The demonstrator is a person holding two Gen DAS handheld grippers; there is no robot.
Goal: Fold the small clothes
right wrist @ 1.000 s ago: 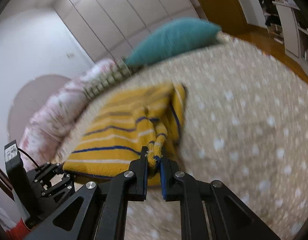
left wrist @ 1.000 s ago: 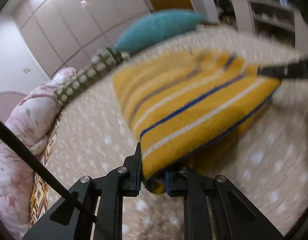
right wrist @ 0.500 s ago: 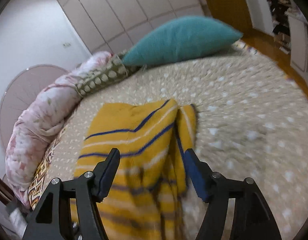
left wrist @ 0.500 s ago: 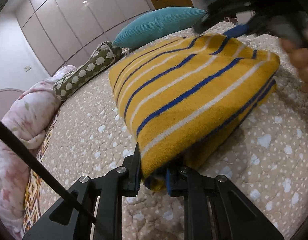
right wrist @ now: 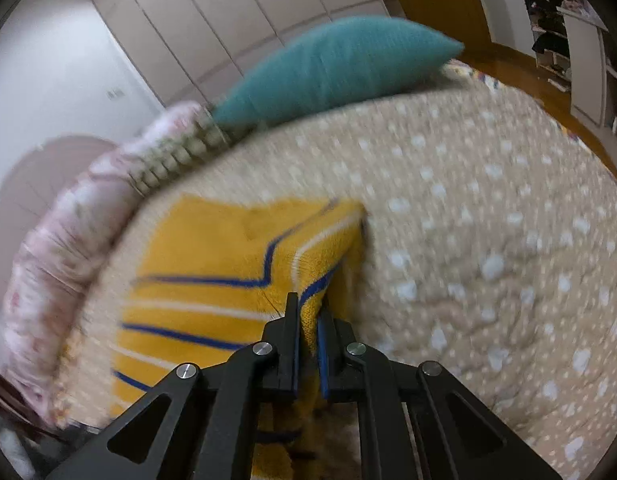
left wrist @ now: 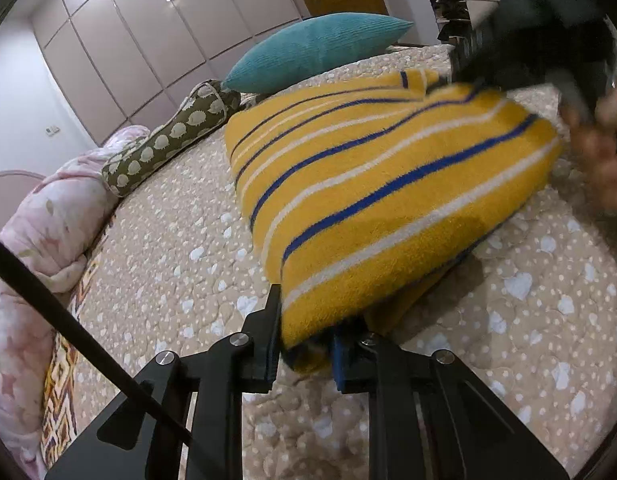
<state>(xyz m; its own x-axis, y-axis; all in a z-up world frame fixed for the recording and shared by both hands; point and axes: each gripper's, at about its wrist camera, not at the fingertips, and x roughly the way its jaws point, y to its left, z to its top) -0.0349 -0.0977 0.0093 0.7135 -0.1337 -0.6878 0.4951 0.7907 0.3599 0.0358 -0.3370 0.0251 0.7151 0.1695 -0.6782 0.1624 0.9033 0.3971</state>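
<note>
A yellow garment with blue and white stripes (left wrist: 372, 184) lies folded over on a beige spotted bed cover (left wrist: 180, 248). My left gripper (left wrist: 304, 344) is shut on its near folded corner. In the right wrist view the same garment (right wrist: 212, 280) spreads left of centre, and my right gripper (right wrist: 308, 320) is shut on a raised fold at its right edge. The right gripper and the hand holding it show blurred at the top right of the left wrist view (left wrist: 548, 48).
A teal pillow (left wrist: 316, 48) lies at the far end of the bed. A green patterned bolster (left wrist: 172, 136) and a pink floral duvet (left wrist: 40, 224) lie along the left. Shelves (right wrist: 564, 40) and wooden floor lie beyond the bed's right edge.
My right gripper was open half a second ago and has now closed on the garment's right edge. My left gripper kept its hold on the near corner.
</note>
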